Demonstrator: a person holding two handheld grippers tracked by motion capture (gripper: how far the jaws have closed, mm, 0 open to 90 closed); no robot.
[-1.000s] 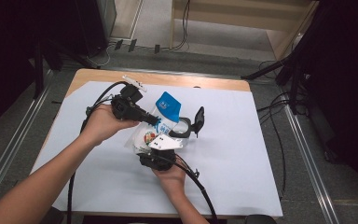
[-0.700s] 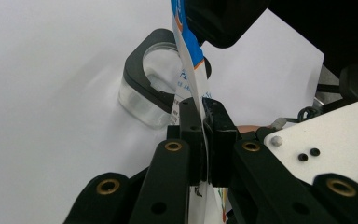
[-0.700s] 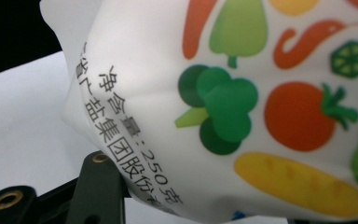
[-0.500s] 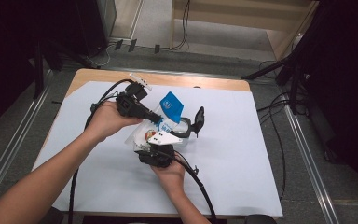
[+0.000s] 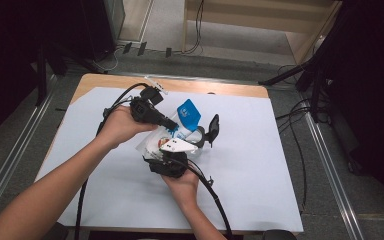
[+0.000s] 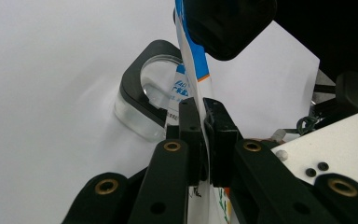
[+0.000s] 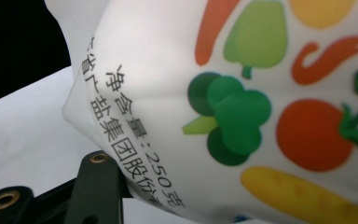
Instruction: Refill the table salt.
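At the middle of the white-covered surface (image 5: 260,165), the printed pouch (image 5: 155,142) is held up between both tools — the left claw (image 6: 204,122) is pinched shut on its thin top edge. The right claw (image 5: 167,162) sits under the pouch; whether it is closed I cannot tell. A hard pull could tear the edge or slip it, dropping the pouch onto the clear-and-black holder (image 6: 144,100).

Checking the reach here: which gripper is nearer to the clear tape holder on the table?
Left. The left gripper pinches the bag right beside the tape holder; the right gripper sits lower, toward the person.
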